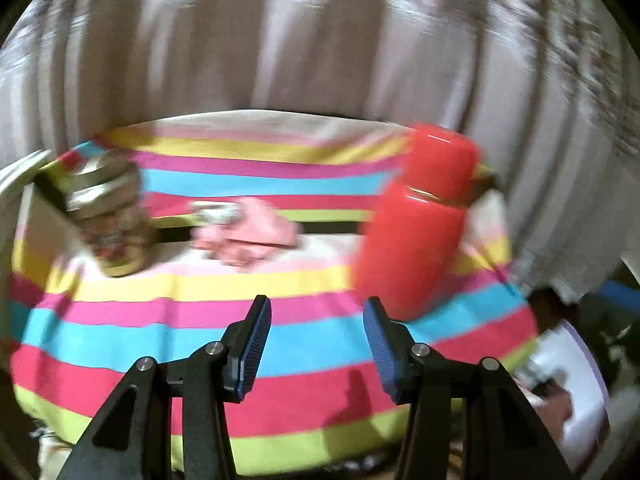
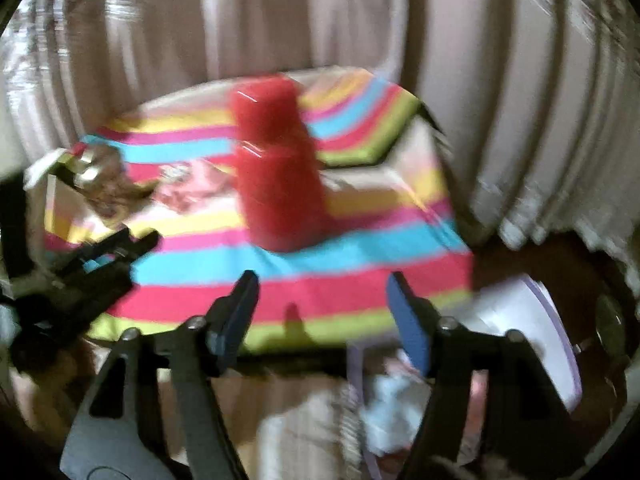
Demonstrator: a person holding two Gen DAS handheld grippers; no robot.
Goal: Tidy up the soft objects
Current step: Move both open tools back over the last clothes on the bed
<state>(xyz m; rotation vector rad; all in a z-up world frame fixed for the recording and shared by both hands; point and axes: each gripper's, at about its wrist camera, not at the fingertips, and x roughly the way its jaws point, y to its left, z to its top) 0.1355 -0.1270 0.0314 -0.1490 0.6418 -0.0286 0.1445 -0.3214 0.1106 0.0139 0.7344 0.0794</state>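
Both grippers, left (image 1: pixel 316 344) and right (image 2: pixel 322 316), hover with fingers apart and empty before a crumpled pink cloth (image 1: pixel 246 240) on the striped tablecloth (image 1: pixel 280 340), likely light, limp, best pinched at a raised fold.

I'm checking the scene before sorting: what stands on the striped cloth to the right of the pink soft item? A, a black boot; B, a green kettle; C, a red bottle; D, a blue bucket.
C: a tall red bottle stands right of the pink soft item.
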